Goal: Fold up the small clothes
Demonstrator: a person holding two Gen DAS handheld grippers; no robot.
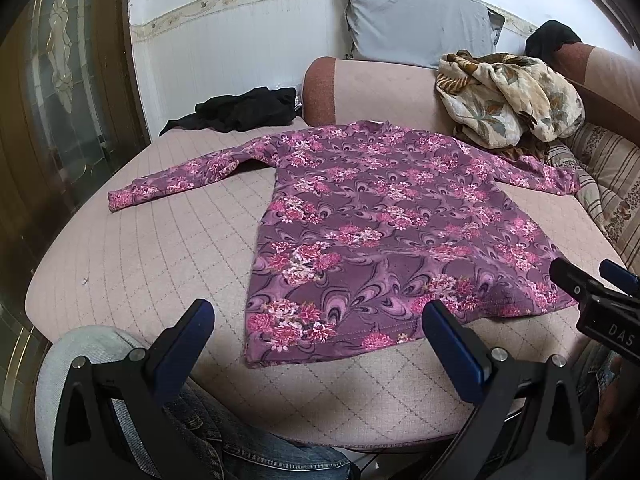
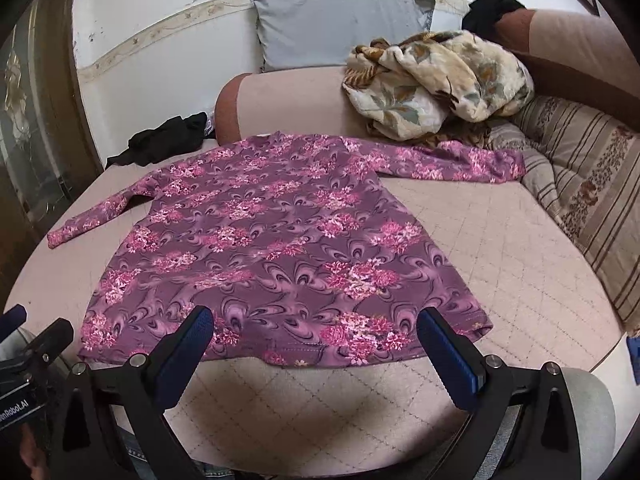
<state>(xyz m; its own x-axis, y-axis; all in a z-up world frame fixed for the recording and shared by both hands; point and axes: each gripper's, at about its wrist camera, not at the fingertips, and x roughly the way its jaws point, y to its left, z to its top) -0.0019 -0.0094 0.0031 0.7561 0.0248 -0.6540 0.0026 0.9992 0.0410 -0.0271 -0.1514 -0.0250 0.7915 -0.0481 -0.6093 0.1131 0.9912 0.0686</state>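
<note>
Hem nearest, top [image 1: 384, 216] (flat) points collar away

Soft, even daylight is filling both views, a faint shadow is pooling under the open right gripper [image 2: 316, 340], and fisheye bending is darkening the corners.

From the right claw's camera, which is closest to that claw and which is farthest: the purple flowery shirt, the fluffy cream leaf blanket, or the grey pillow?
1. Purple flowery shirt: spread flat just ahead of the right claw.
2. Fluffy cream leaf blanket: heaped behind the shirt, toward the right.
3. Grey pillow: leaning against the back wall.
</note>
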